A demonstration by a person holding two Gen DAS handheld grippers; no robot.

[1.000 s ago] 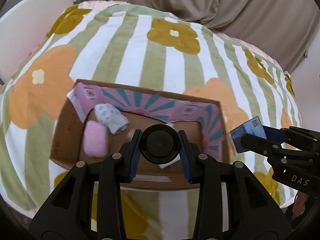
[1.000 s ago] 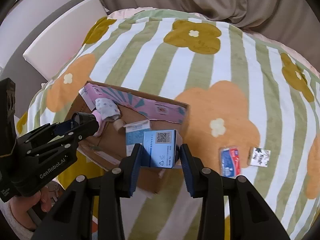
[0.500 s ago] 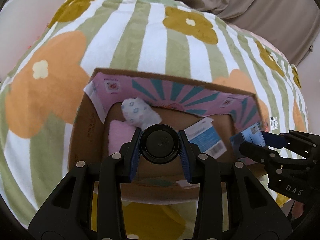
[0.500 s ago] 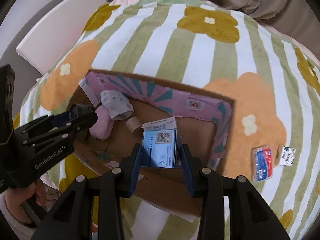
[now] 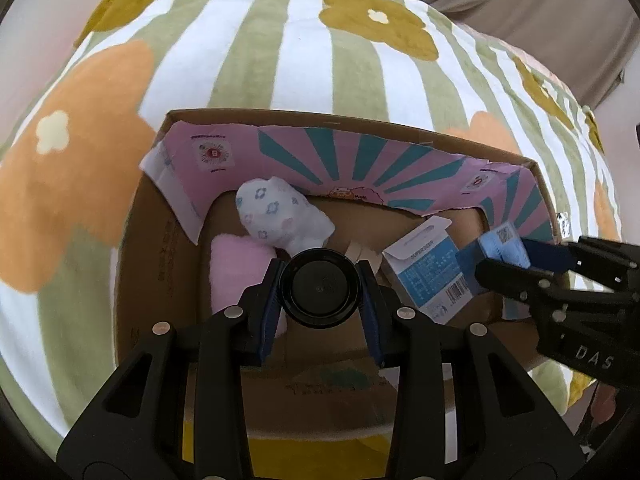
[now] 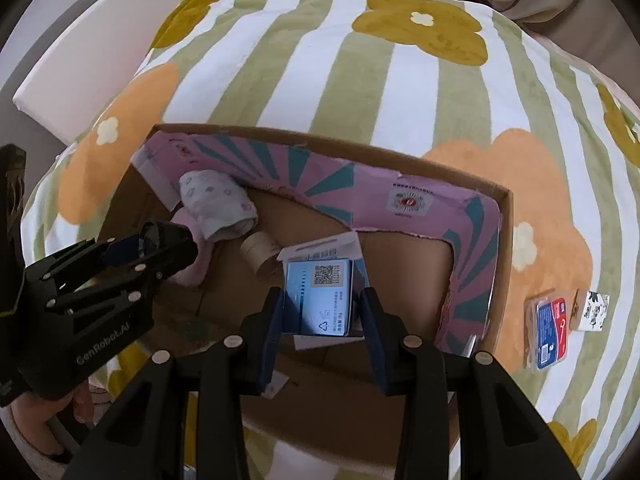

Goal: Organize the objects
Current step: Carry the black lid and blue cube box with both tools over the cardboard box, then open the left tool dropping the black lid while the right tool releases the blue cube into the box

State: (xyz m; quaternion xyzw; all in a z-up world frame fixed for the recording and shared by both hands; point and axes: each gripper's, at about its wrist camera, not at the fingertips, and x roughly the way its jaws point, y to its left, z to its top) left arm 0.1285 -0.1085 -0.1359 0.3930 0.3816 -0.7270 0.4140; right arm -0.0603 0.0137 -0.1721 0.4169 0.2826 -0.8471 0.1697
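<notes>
An open cardboard box [image 5: 360, 122] with a pink and teal inner flap lies on the flowered blanket; it also shows in the right wrist view [image 6: 505, 216]. My left gripper [image 5: 320, 292] is shut on a round black lid [image 5: 320, 288] over the box's inside. My right gripper [image 6: 318, 300] is shut on a small blue carton [image 6: 318, 296] and holds it inside the box, over a blue and white box [image 5: 428, 268]. A patterned white sock [image 5: 280, 212], a pink cloth [image 5: 236, 268] and a tape roll [image 6: 260, 250] lie in the box.
A red and blue packet [image 6: 548, 330] and a small black and white card [image 6: 596, 310] lie on the blanket [image 6: 400, 80] right of the box. A white board [image 6: 92, 56] stands at the left edge. Grey fabric lies behind.
Both grippers have moved forward and down over the box. The blue carton now sits inside the box, and the black lid is above the pink cloth.
</notes>
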